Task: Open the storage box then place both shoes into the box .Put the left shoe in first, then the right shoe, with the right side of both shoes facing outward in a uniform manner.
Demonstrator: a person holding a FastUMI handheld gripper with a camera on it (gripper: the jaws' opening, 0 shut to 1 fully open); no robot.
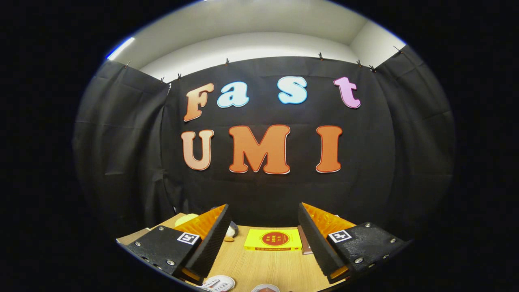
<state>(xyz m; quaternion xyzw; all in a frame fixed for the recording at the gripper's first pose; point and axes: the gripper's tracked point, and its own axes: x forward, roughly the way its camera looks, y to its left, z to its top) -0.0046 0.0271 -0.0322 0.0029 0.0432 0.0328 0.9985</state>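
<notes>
the gripper [263, 239] is hovering above the table [263, 263] with its fingers standing wide apart, gripping nothing. a flat yellow box [273, 239] is lying on the wood between and just beyond the fingertips. a white shoe [219, 283] is peeking in below the left finger, and the edge of a second shoe [265, 288] is showing just beside it.

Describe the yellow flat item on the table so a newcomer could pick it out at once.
On the wooden table, look beyond the open gripper, at the foot of the black cloth wall. The yellow box lies flat there, bearing a red round emblem, unlike the white shoe nearer the jaws.
</notes>
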